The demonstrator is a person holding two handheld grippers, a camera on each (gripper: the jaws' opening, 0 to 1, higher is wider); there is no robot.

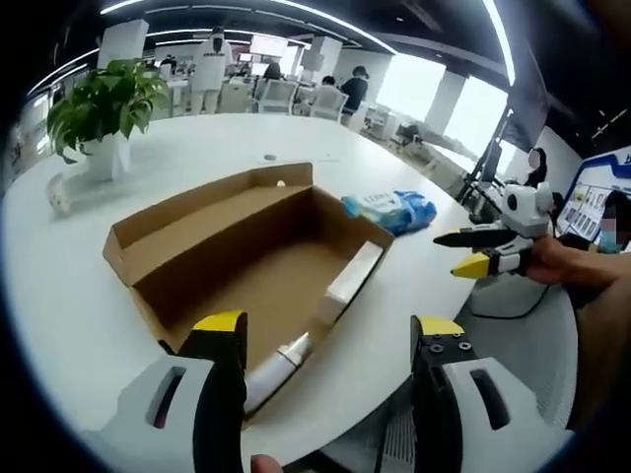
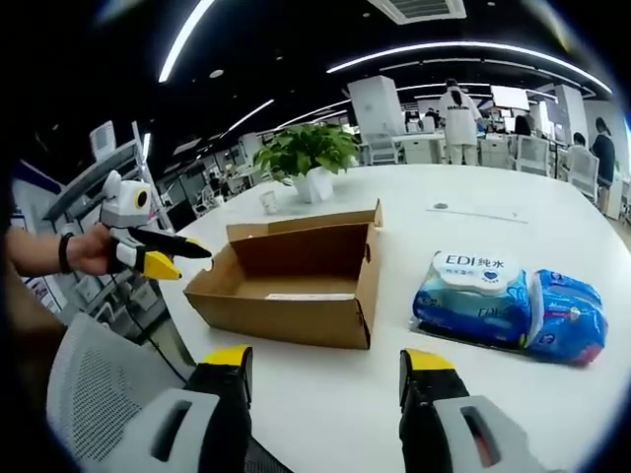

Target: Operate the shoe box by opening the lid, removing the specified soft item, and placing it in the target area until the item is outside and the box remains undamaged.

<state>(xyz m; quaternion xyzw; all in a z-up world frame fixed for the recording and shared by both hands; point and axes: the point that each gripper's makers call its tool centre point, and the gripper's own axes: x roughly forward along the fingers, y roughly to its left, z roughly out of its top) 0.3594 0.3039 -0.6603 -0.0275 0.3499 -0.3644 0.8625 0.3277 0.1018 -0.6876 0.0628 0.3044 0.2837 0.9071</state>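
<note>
The open cardboard shoe box [image 2: 296, 281] stands near the table [image 1: 59, 286] edge, with free white surface around it and a potted plant [image 2: 308, 158] far behind. Inside the box lies a white tube [image 1: 281, 367] and a pale flat strip along one wall. The blue wipes pack [image 2: 508, 301], the soft item, lies outside on the table beside the box; the left gripper [image 1: 330, 340] and right gripper [image 2: 325, 367] both have jaws wide apart, holding nothing.

your right tongs [image 2: 327, 370] hang spread above the white bench [image 2: 473, 227]. the open shoe box [image 2: 296, 281] sits ahead, wipes pack [image 2: 508, 301] just beside it, left tongs [image 2: 168, 256] near the box.
</note>
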